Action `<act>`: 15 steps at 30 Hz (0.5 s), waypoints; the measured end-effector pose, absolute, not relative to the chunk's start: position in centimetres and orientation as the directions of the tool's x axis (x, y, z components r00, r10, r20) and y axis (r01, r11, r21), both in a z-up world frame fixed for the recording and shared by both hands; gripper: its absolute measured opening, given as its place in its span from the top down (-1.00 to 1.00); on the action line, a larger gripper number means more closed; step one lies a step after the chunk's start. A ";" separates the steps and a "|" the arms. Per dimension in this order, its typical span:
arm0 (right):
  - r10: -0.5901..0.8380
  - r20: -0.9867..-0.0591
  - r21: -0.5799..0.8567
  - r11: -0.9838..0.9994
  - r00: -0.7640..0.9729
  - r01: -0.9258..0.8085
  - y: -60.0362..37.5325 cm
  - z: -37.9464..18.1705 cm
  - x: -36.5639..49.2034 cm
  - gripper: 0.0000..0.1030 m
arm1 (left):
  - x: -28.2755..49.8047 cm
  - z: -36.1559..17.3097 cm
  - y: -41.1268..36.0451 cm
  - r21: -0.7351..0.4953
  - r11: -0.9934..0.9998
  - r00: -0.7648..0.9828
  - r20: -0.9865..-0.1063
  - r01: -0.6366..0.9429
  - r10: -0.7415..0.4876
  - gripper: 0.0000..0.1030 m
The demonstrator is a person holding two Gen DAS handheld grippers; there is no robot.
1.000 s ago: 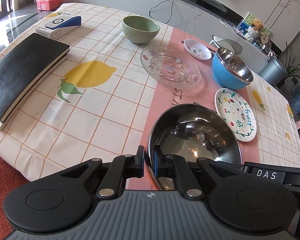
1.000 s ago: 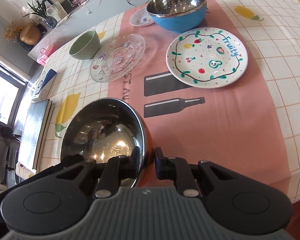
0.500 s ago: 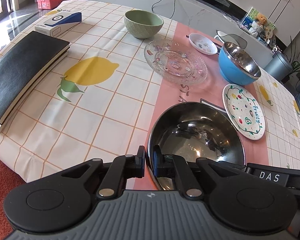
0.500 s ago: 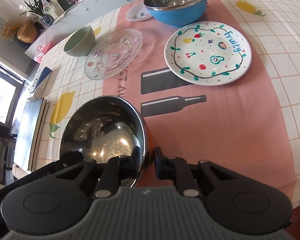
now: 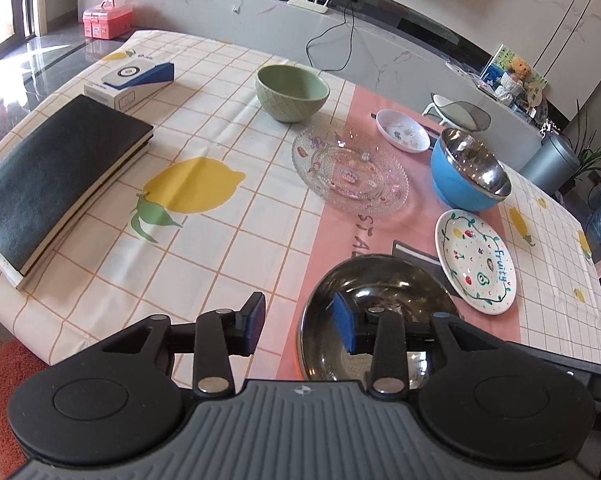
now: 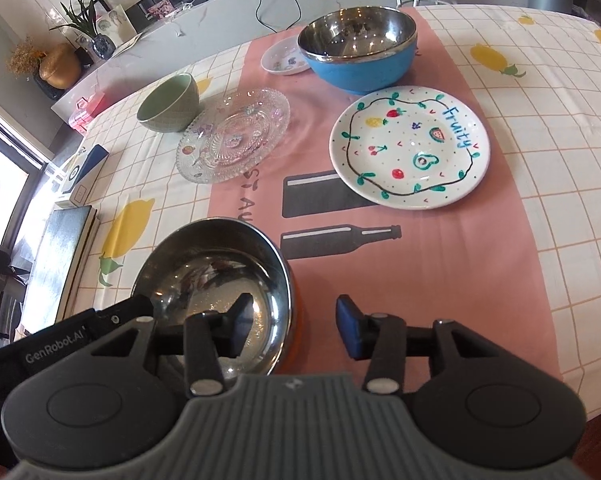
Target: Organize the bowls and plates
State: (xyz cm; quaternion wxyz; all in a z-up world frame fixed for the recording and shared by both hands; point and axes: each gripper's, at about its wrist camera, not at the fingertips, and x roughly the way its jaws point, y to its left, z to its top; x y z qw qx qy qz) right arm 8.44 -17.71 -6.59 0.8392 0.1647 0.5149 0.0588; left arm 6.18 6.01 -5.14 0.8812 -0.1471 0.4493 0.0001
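At the near edge of the surface (image 5: 228, 240), the steel bowl (image 6: 216, 276) sits on the pink strip of the cloth, and both grippers are letting go of it: the left gripper (image 5: 298, 324) straddles the bowl's left rim with its fingers opening, one pad outside and one inside, neither pressing; the right gripper (image 6: 290, 320) does the same at the right rim, fingers spreading, the rim between them but free. The step in hand looks like setting this bowl down; the next move probably calls for lifting both grippers clear of the rim, then picking another dish to group with its kind. From the left edge across, the surface carries a dark book (image 5: 56, 184), a white and blue box (image 5: 130, 82), a green bowl (image 5: 291, 92), a glass plate (image 5: 350, 174), a small saucer (image 5: 404, 130), a blue bowl (image 5: 466, 176) and a painted plate (image 5: 476, 260) toward the right edge. Behind runs a marble ledge (image 5: 260, 12) with a router (image 5: 308, 4).
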 end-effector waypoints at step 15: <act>0.186 -0.786 0.311 0.943 0.590 0.116 -21.9 -2.0 10.1 -0.09 | 9.9 0.3 1.6 -0.250 0.966 0.681 -0.695 0.072 -0.231 0.12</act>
